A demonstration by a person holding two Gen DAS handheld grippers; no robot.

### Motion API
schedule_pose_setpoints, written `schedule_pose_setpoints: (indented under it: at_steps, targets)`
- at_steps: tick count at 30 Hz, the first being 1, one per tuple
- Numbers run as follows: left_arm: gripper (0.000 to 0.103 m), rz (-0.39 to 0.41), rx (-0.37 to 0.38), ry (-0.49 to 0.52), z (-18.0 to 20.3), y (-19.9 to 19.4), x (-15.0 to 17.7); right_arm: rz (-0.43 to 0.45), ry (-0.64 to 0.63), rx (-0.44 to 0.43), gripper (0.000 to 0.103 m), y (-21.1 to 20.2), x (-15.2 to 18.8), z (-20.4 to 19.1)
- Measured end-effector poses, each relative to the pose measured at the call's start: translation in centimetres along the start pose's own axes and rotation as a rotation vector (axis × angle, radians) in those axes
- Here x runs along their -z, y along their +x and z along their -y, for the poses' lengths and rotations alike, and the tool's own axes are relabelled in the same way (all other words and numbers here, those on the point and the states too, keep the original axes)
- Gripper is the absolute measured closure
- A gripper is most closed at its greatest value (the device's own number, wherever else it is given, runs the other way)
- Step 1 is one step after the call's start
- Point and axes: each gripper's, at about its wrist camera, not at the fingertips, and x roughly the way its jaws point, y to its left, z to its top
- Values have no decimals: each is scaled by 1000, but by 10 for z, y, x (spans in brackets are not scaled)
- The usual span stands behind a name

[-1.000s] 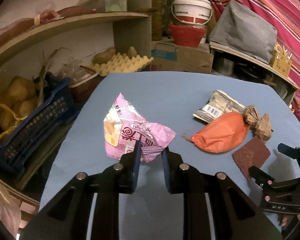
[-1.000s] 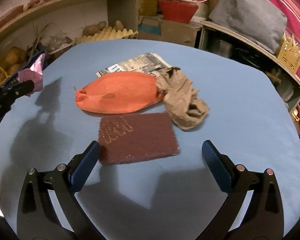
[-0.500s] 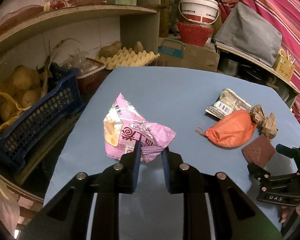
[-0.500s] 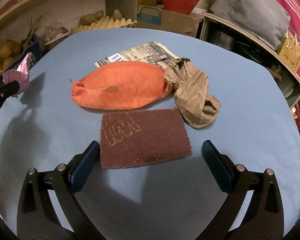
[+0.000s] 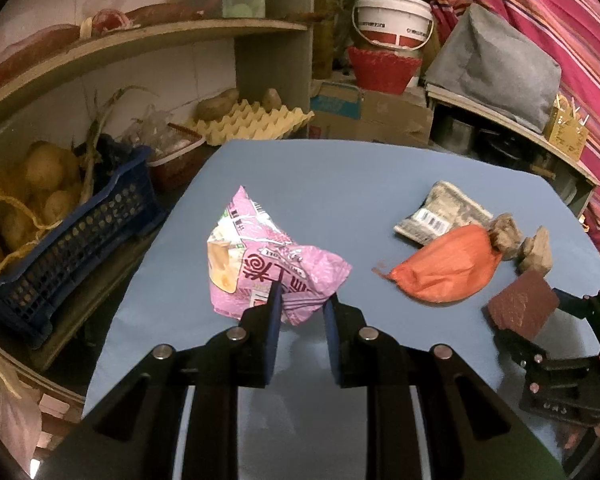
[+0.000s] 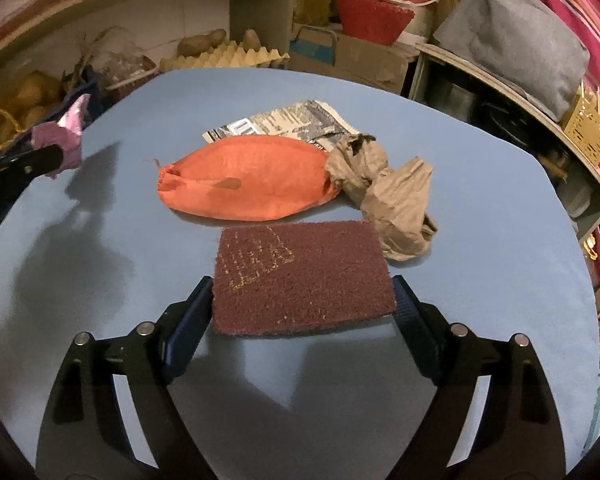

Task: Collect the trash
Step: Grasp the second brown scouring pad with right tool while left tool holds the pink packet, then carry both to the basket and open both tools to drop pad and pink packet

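Now straddling the maroon scouring pad (image 6: 304,276) near the surface's (image 6: 480,184) front edge, right gripper (image 6: 303,305) closing: squeeze both side edges evenly. Left gripper (image 5: 299,307) clamped on pink wrapper (image 5: 268,264).

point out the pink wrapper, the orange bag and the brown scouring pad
pink wrapper (image 5: 276,268), left wrist view, printed front face
orange bag (image 6: 252,178), right wrist view, middle of its body
brown scouring pad (image 6: 300,276), right wrist view, top face centre

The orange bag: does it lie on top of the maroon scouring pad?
No, the orange bag lies beyond the maroon scouring pad, on the blue table.
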Motion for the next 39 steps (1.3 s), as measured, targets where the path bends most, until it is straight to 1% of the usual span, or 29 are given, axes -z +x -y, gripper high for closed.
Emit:
schedule_pose_setpoints:
  at_steps: [4, 8, 14, 21, 25, 30, 35, 39]
  targets:
    - [82, 22, 20, 25, 22, -9, -4, 18, -13, -21, 18, -19, 6, 13]
    - [82, 45, 37, 54, 46, -19, -6, 43, 14, -28, 18, -41, 12, 34]
    - [82, 72, 78, 85, 82, -36, -10, 73, 99, 19, 18, -71, 26, 86]
    - [82, 98, 130, 135, 135, -49, -12, 107, 211, 70, 18, -102, 50, 152]
    - [82, 116, 157, 154, 163, -57, -14, 143, 263, 109, 18, -131, 63, 193]
    - [82, 138, 169, 214, 202, -67, -11, 185, 342, 169, 18, -166, 82, 249]
    - [82, 142, 208, 243, 246, -72, -10, 206, 426, 251, 18, -196, 113, 303]
    - [82, 152, 261, 287, 296, -79, -5, 198, 454, 329, 18, -214, 143, 335]
